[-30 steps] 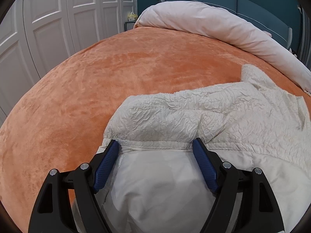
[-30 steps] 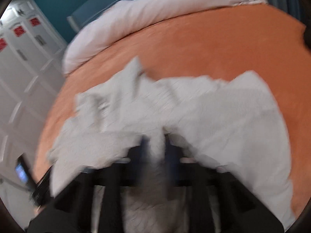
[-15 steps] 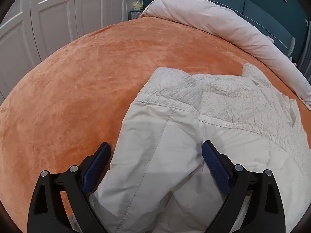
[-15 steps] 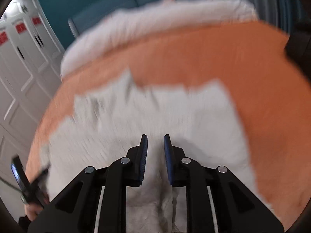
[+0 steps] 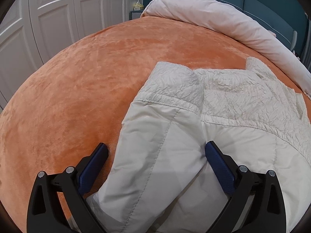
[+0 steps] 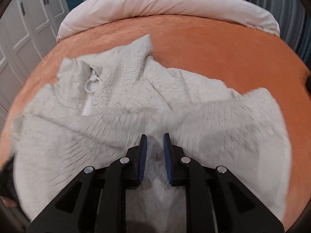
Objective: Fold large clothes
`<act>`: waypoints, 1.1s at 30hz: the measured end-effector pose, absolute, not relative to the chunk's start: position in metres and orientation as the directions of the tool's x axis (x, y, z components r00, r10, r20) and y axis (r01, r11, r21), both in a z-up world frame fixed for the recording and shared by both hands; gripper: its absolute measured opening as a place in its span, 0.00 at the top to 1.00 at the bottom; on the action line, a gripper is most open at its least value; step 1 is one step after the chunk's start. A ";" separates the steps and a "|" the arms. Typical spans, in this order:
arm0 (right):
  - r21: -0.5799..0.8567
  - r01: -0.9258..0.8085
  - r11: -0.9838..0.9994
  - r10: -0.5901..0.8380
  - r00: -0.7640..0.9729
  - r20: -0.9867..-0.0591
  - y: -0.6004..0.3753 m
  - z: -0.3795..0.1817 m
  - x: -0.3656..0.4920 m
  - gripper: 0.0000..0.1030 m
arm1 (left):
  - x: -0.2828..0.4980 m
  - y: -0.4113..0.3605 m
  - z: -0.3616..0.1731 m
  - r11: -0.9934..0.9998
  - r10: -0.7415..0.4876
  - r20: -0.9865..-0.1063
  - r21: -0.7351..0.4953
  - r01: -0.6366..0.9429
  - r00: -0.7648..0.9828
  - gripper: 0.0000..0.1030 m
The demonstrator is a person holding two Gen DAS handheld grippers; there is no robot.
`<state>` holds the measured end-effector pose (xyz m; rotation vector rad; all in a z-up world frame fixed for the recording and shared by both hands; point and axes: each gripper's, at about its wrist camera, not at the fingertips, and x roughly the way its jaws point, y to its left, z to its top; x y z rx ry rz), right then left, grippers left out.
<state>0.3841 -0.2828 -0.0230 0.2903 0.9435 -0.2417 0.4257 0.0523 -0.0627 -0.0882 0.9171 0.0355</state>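
A cream crinkled jacket (image 6: 126,104) with a smooth white lining (image 5: 159,155) lies on the orange bedspread (image 5: 77,89). In the left wrist view its left side is folded over, lining up, and my left gripper (image 5: 156,149) is open with its blue pads either side of that fold, not gripping. In the right wrist view the jacket's white zipper with a ring pull (image 6: 90,83) shows at the upper left. My right gripper (image 6: 155,137) has its jaws close together on a bunch of the jacket's fabric.
A rolled pale pink duvet (image 5: 223,21) lies along the head of the bed, in front of a teal headboard (image 5: 252,2). White wardrobe doors (image 5: 58,15) stand to the left. A nightstand with a tissue box (image 5: 138,5) is by the bed corner.
My left gripper has drawn back from the folded edge, so more lining shows between its open pads. My right gripper has pulled the jacket; the view has gone from blurred to sharper.
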 end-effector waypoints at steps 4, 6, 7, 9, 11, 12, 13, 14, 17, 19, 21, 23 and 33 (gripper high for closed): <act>0.234 0.271 0.934 0.003 0.649 -0.761 -0.288 0.032 0.315 0.78 | 0.407 0.065 -0.041 0.995 -0.004 -0.800 -0.064 -0.079 0.599 0.07; 0.243 0.230 0.942 0.037 0.650 -0.759 -0.293 0.048 0.271 0.75 | 0.377 0.077 -0.020 0.991 -0.072 -0.784 -0.127 -0.046 0.617 0.07; 0.250 0.210 0.945 0.059 0.643 -0.763 -0.292 0.052 0.252 0.75 | 0.366 0.081 -0.012 0.989 -0.096 -0.777 -0.147 -0.032 0.623 0.07; 0.255 0.179 0.950 0.095 0.614 -0.784 -0.286 0.049 0.207 0.75 | 0.326 0.087 0.008 0.986 -0.135 -0.764 -0.167 0.009 0.631 0.07; 0.264 0.169 0.950 0.118 0.587 -0.801 -0.273 0.042 0.172 0.75 | 0.286 0.084 0.019 0.984 -0.161 -0.759 -0.169 0.047 0.631 0.06; 0.276 0.166 0.947 0.134 0.575 -0.807 -0.266 0.038 0.161 0.74 | 0.269 0.081 0.019 0.984 -0.169 -0.763 -0.168 0.062 0.623 0.06; 0.298 0.158 0.941 0.162 0.563 -0.810 -0.256 0.032 0.150 0.74 | 0.249 0.074 0.015 0.982 -0.184 -0.777 -0.167 0.084 0.602 0.06; 0.320 0.143 0.936 0.197 0.541 -0.818 -0.242 0.022 0.142 0.74 | 0.237 0.069 0.011 0.982 -0.186 -0.788 -0.160 0.096 0.587 0.06; 0.259 0.105 0.960 0.176 0.493 -0.852 -0.213 -0.001 0.123 0.74 | 0.197 0.055 -0.013 0.986 -0.159 -0.831 -0.109 0.123 0.533 0.06; 0.188 0.076 0.979 0.130 0.479 -0.868 -0.205 -0.011 0.113 0.74 | 0.179 0.058 -0.025 0.991 -0.122 -0.852 -0.073 0.117 0.508 0.06; 0.140 0.059 0.988 0.097 0.461 -0.882 -0.204 -0.013 0.099 0.74 | 0.158 0.063 -0.026 0.992 -0.087 -0.837 -0.024 0.123 0.541 0.05; 0.140 0.064 0.988 0.100 0.424 -0.900 -0.213 -0.013 0.086 0.74 | 0.153 0.067 -0.023 0.994 -0.067 -0.847 -0.010 0.111 0.527 0.05; 0.153 0.172 0.973 0.067 0.425 -0.903 -0.261 0.022 0.002 0.50 | 0.117 0.093 0.010 0.995 -0.081 -0.864 -0.039 0.094 0.497 0.05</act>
